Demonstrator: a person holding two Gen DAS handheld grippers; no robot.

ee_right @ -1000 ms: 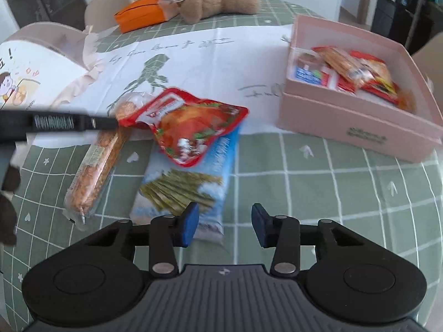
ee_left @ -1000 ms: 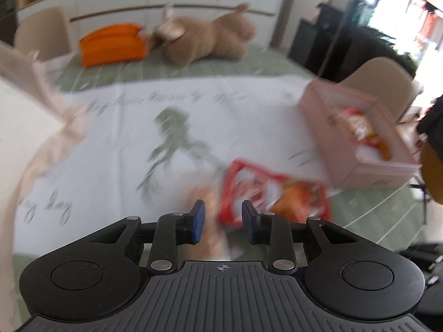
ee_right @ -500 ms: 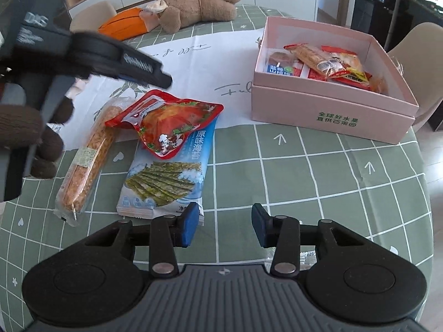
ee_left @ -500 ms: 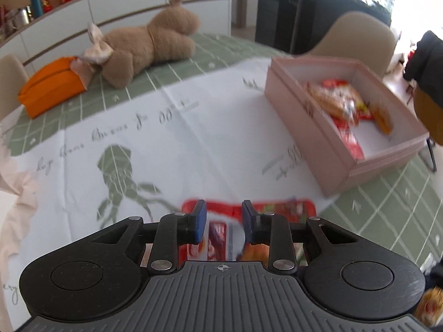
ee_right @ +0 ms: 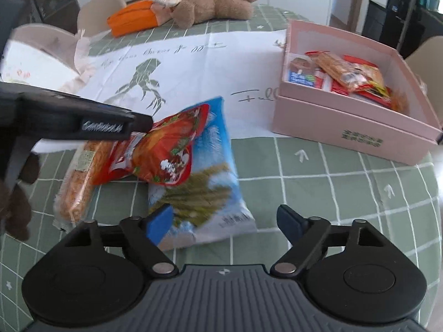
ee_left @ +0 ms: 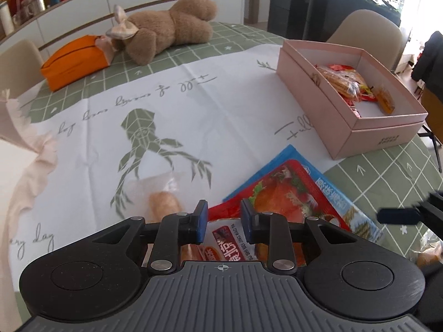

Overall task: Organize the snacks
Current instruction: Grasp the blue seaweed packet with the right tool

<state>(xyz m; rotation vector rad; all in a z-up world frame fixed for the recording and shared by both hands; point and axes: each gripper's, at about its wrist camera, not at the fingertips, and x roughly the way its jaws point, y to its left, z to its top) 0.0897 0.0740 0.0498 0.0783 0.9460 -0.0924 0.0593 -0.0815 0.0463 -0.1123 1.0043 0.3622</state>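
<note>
We are hovering our left gripper (ee_left: 221, 222), jaws parted, over the red pouch (ee_right: 166, 152), which is lying atop the blue bag (ee_right: 202, 182); that bag's long axis is pointing into our wide-spread right gripper (ee_right: 225, 221), the nearer one.

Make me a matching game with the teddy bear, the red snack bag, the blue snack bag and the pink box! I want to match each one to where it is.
Things:
1. teddy bear
2. red snack bag
3. blue snack bag
4. pink box

Places:
A. lying on top of another bag
B. on the right, with snacks inside
C. far side of the table, beside an orange pouch
D. flat on the table, under another bag

Pairs: 1-C, 2-A, 3-D, 4-B
</note>
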